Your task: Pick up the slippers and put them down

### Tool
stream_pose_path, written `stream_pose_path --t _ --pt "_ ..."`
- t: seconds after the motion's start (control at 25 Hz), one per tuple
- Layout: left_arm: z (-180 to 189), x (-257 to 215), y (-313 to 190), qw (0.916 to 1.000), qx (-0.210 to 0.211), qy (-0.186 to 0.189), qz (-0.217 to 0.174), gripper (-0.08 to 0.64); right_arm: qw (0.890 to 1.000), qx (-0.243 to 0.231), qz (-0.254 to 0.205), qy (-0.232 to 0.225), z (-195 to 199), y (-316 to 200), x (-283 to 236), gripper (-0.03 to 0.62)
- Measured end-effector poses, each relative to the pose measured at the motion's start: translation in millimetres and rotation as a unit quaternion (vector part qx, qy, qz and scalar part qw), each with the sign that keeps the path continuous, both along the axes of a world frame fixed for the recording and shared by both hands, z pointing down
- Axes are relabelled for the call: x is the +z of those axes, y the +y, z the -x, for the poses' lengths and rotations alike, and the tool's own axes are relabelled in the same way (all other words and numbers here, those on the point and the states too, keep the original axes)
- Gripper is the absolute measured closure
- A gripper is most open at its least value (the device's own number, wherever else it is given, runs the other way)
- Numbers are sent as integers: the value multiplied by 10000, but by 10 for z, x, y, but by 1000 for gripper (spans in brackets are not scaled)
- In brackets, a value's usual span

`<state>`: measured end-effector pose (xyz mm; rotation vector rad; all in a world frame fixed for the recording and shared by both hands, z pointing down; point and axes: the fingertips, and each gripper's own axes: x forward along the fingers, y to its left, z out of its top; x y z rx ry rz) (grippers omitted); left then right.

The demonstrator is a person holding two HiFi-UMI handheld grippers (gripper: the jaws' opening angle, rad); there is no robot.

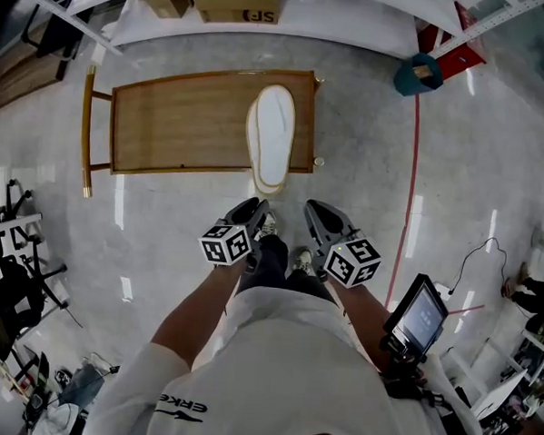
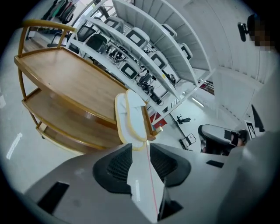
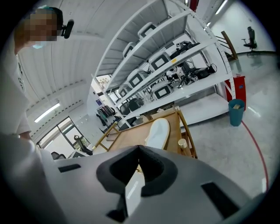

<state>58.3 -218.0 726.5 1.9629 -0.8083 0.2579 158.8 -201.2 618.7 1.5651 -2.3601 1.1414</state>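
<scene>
A white slipper (image 1: 273, 135) with a cream sole edge lies on the right end of a wooden cart (image 1: 186, 117), its heel overhanging the near edge. Both grippers hang low in front of the cart, short of the slipper. In the left gripper view, the left gripper (image 1: 257, 205) (image 2: 141, 146) stands open by a narrow gap with nothing in it, and the slipper (image 2: 131, 118) lies just beyond on the cart (image 2: 65, 74). The right gripper (image 1: 311, 207) (image 3: 139, 148) is shut and empty, its tips meeting, with the slipper (image 3: 158, 132) ahead of it.
The cart has lower shelves (image 2: 61, 109) and a raised rail. A teal bin (image 1: 419, 74) stands at the back right beside a red floor line (image 1: 407, 201). A tablet on a stand (image 1: 419, 317) is close on the right. White equipment racks (image 2: 144, 57) run behind the cart.
</scene>
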Motion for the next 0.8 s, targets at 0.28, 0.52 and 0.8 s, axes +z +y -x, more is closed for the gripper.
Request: stream_pose_path --t 0.28,0.52,0.8 --pt "-127 201 -123 9994 88 186 264 366 9998 37 177 73 -75 -102 151 588" --pt "-187 340 -255 9981 -4 398 464 307 9994 25 312 149 -64 -120 244 588" --pt "-248 412 -437 9959 -195 692 549 293 9988 -5 426 221 -57 -104 346 588"
